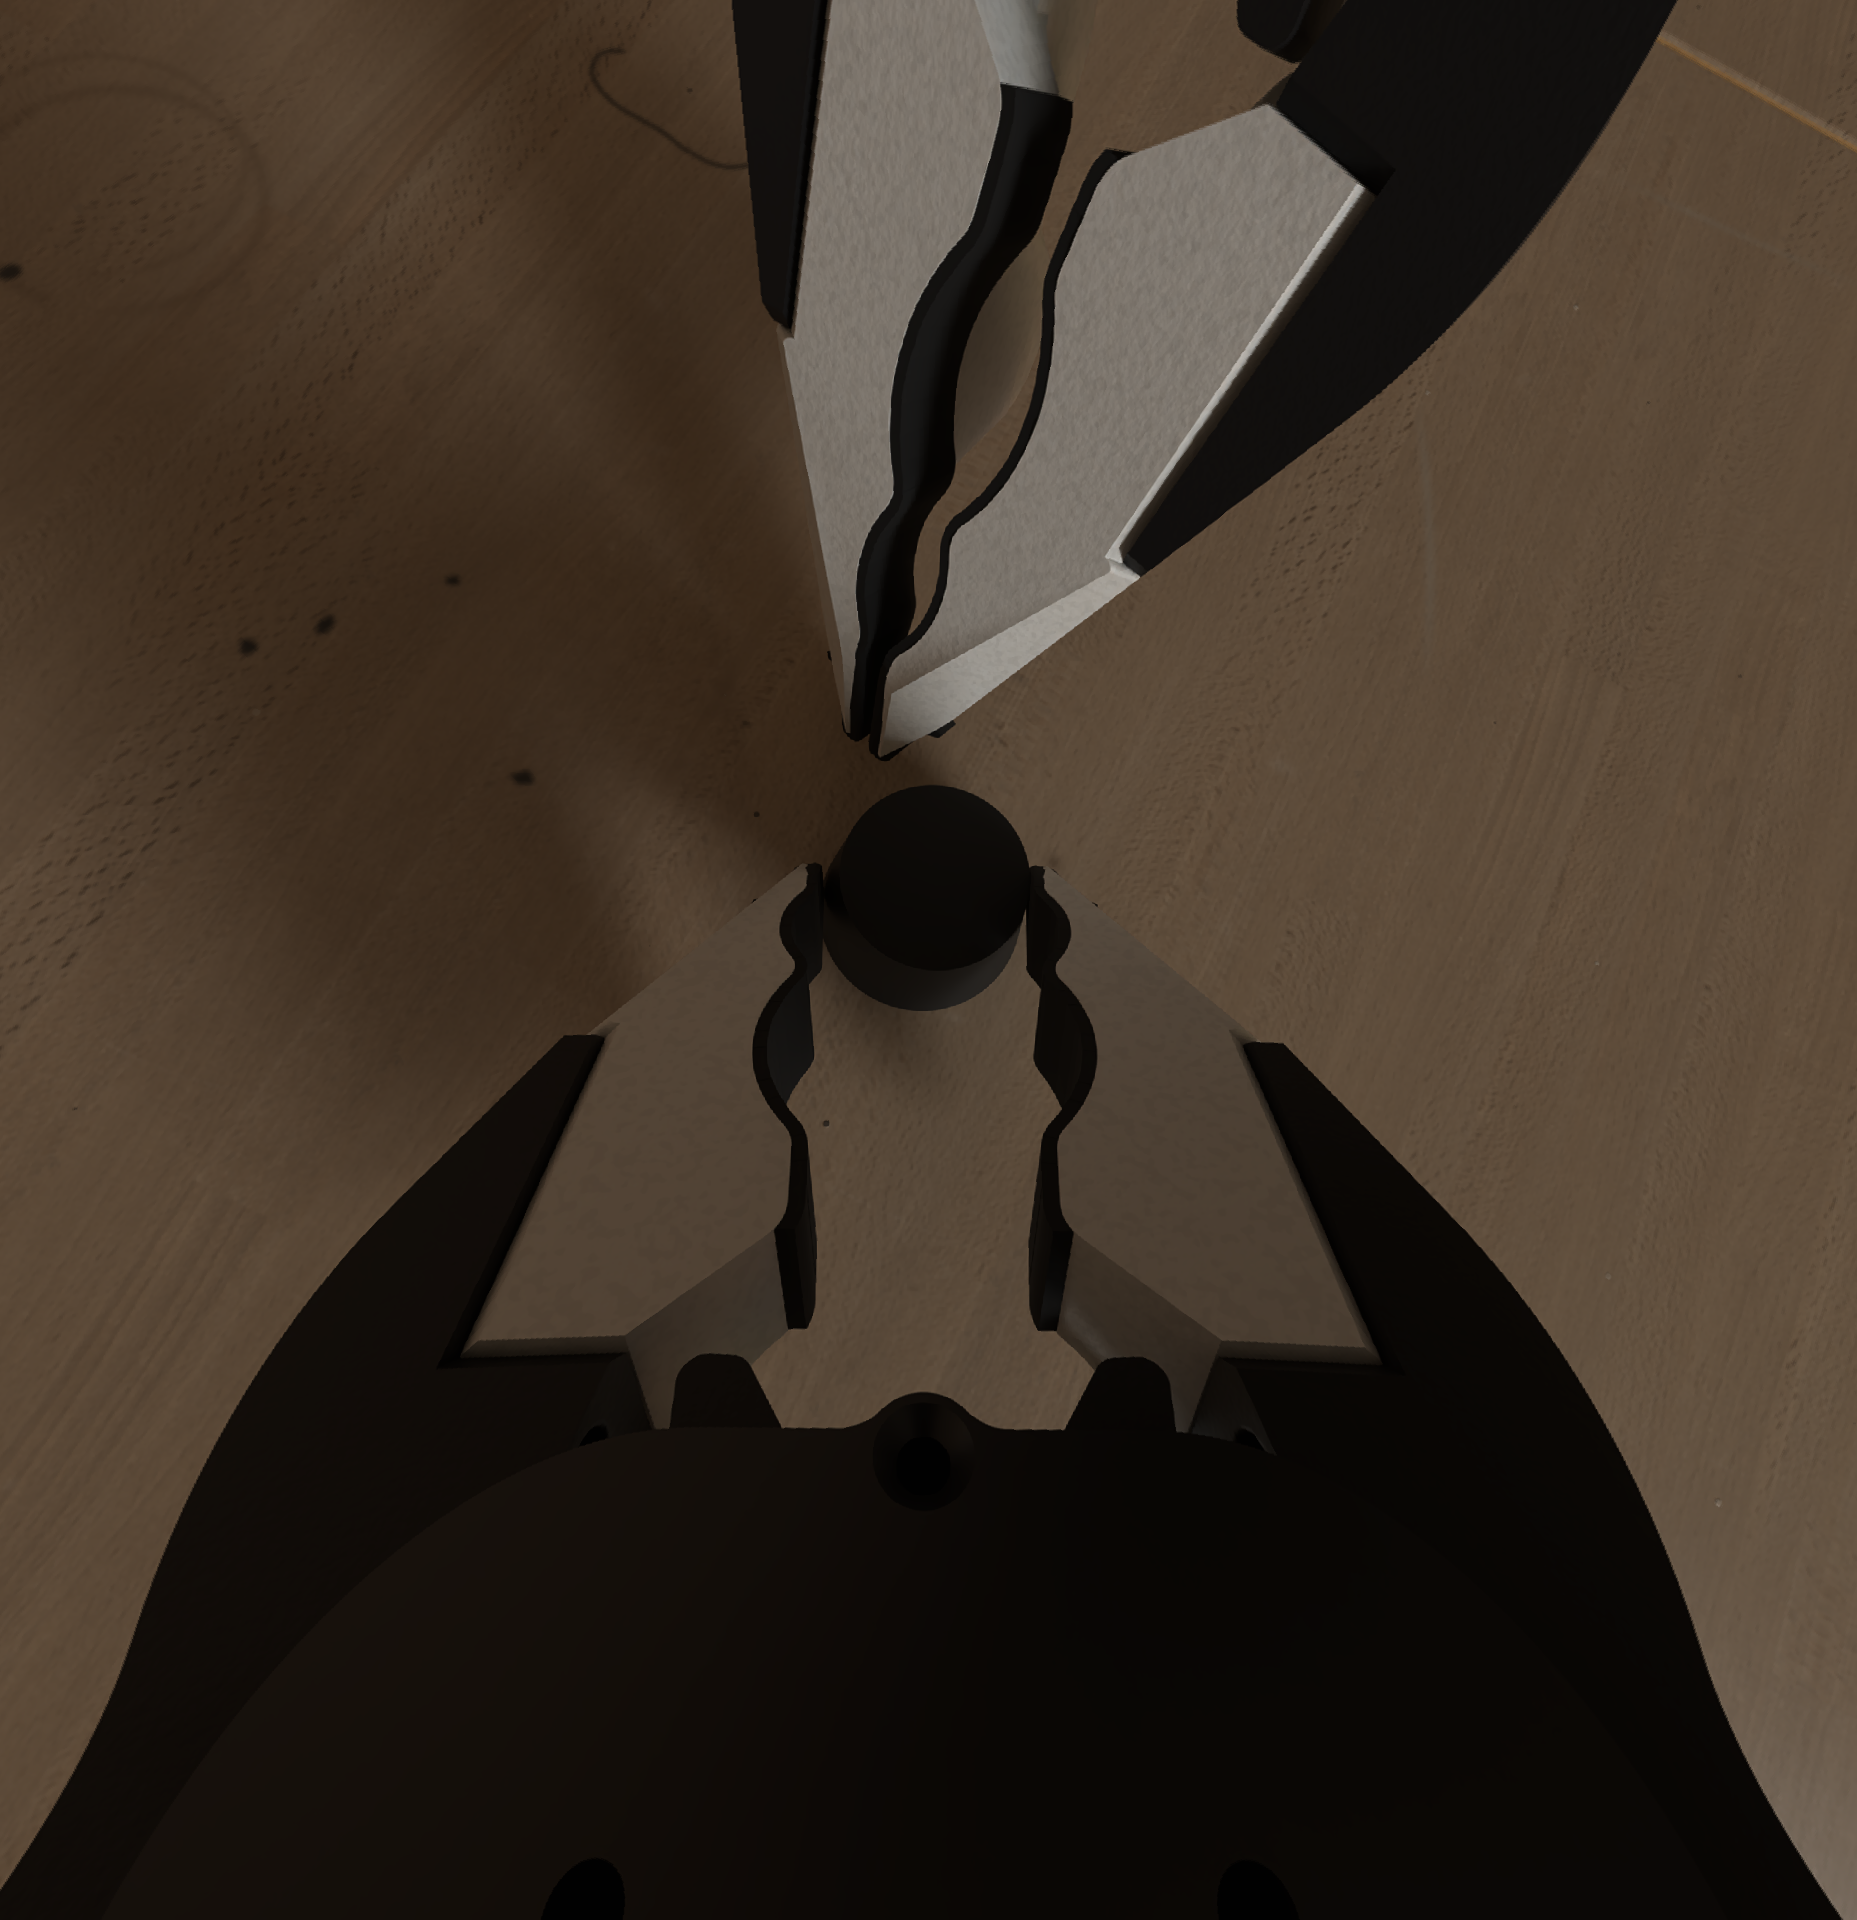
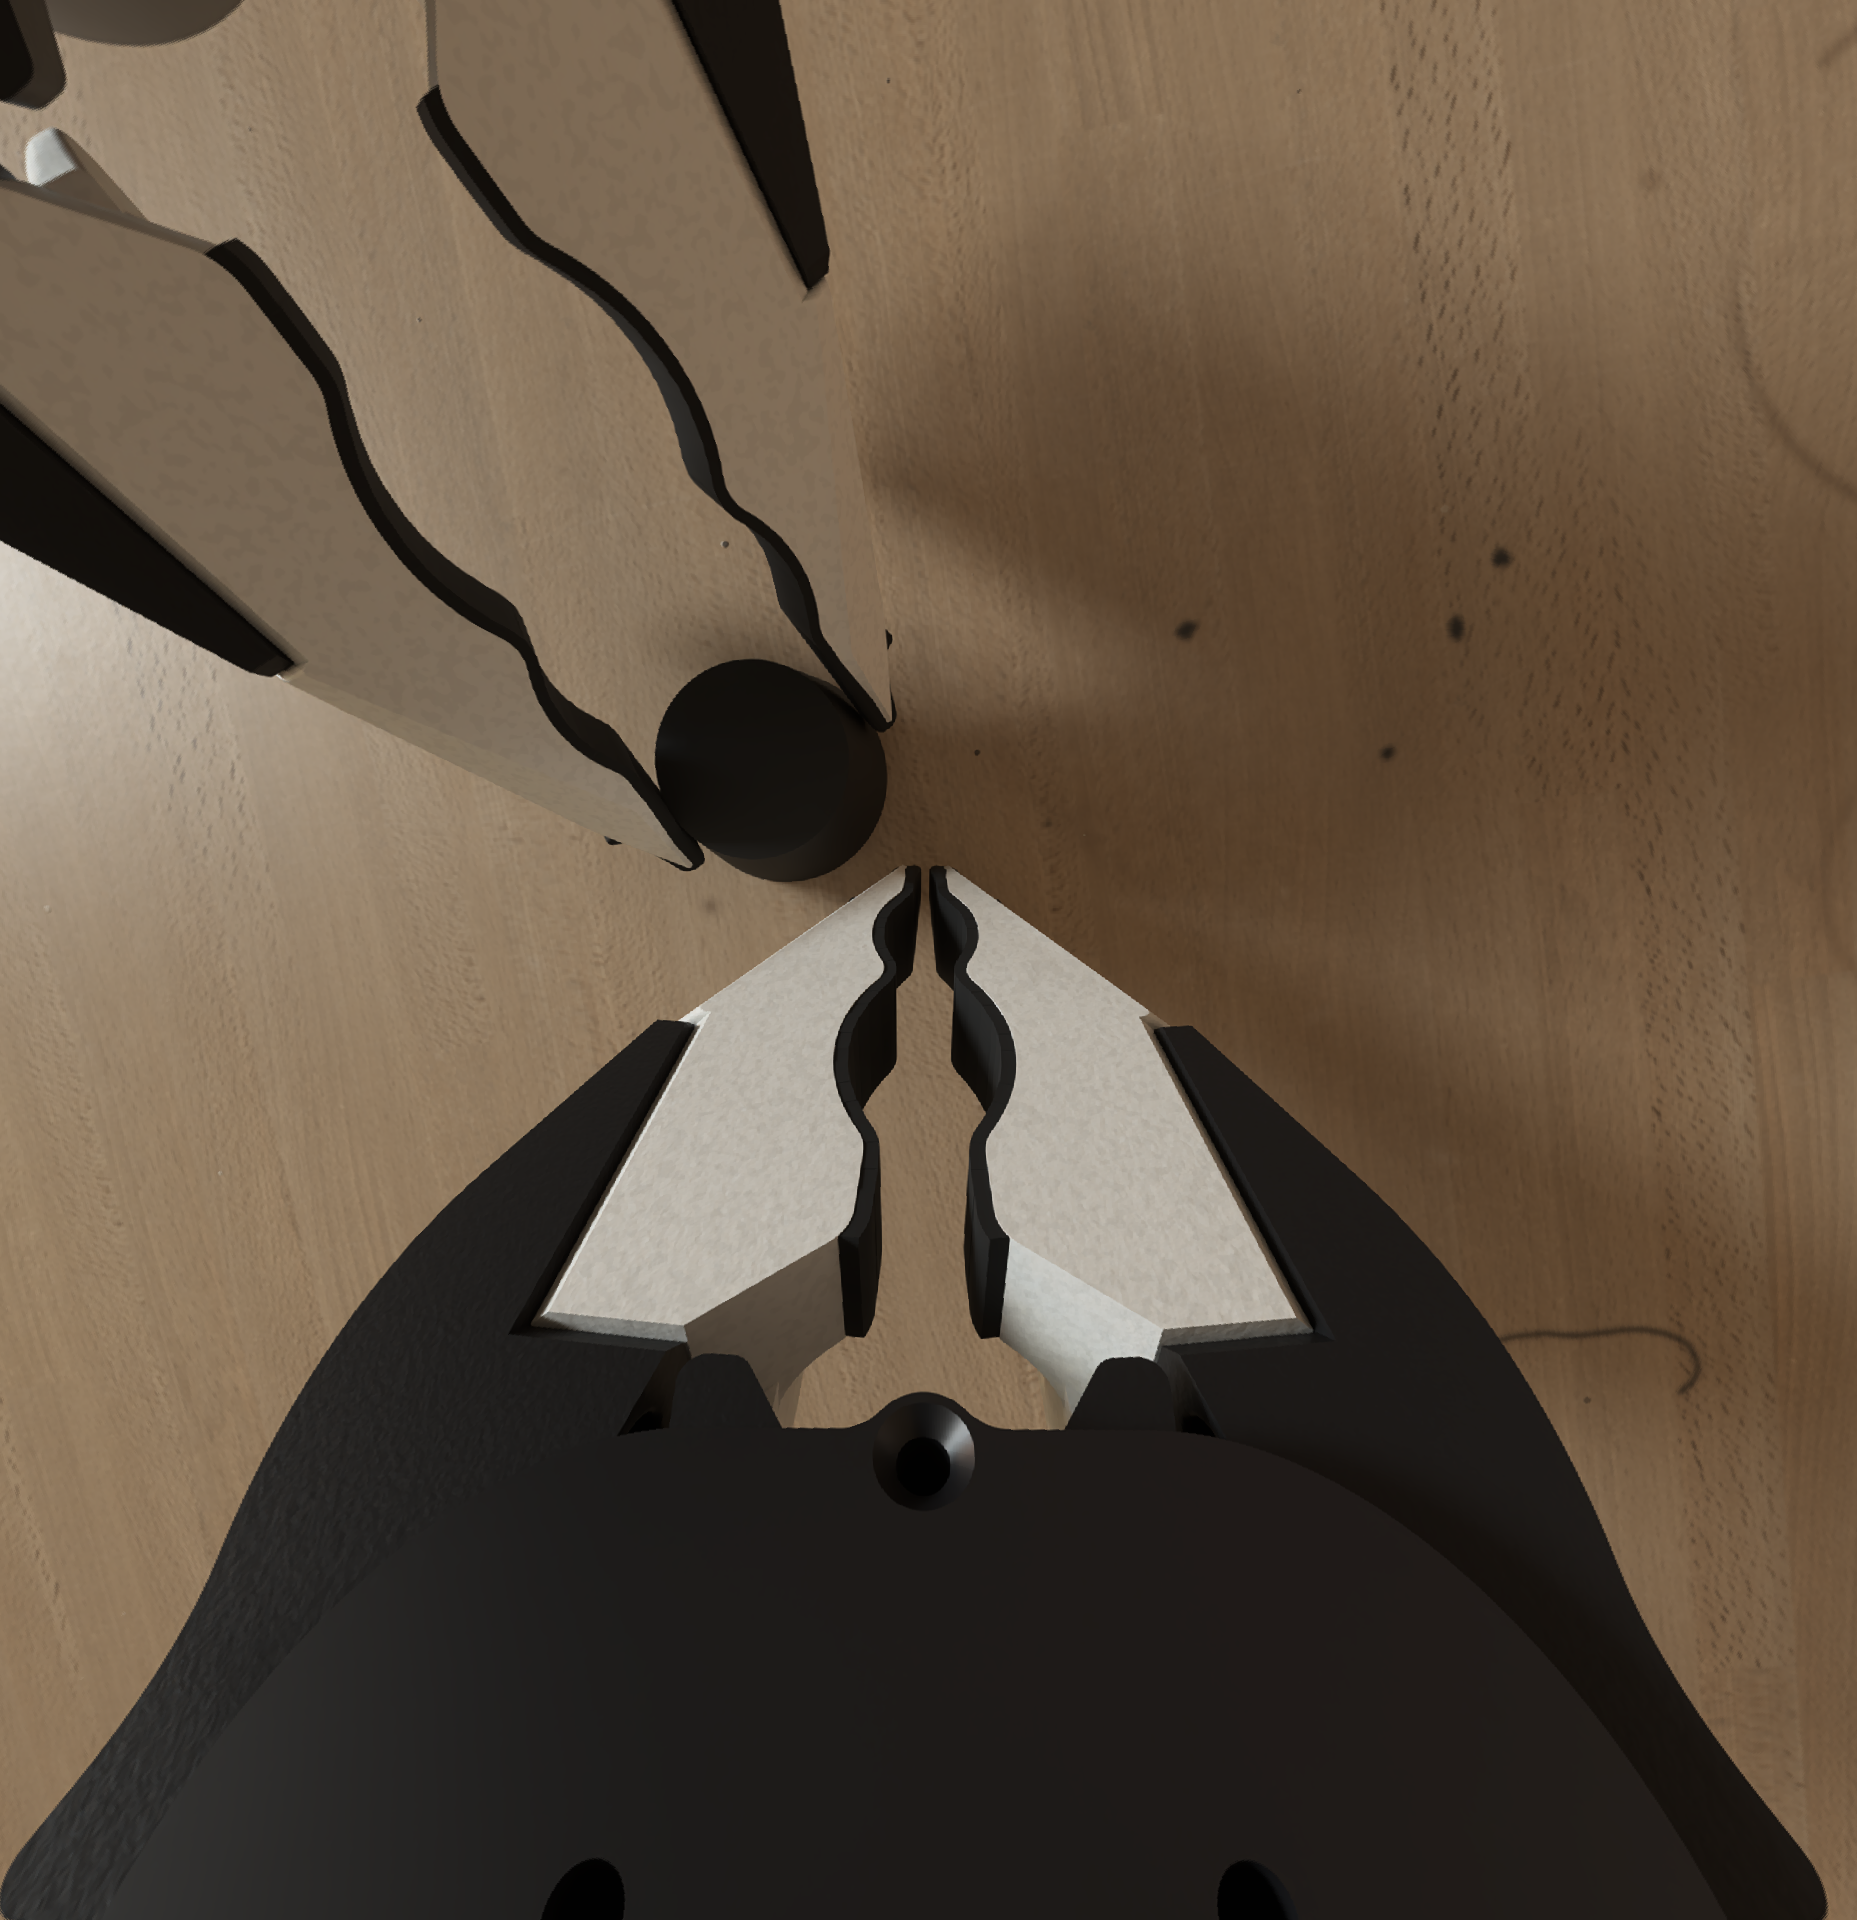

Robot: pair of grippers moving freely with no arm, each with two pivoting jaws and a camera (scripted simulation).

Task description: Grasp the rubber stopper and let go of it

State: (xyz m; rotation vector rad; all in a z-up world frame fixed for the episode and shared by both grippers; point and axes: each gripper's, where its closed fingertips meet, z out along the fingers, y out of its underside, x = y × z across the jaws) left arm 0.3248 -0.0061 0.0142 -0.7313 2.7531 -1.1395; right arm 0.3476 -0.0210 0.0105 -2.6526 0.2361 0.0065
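The left gripper (image 1: 926, 883) has its fingers (image 1: 808, 894) pressed against both sides of the short black cylindrical rubber stopper (image 1: 929, 899), which stands on the brown wooden table (image 1: 1526, 935). The right gripper (image 2: 924, 878) sits just beside the stopper, fingers (image 2: 908, 894) drawn almost together around nothing.

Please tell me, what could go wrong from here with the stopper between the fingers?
1. The left gripper holds the stopper only at its fingertips, so it may slip out or tip when lifted or released.
2. The shut right gripper sits very near the stopper; a small move could knock it, or the two grippers could collide.
3. Once let go, the round stopper may roll across the table.
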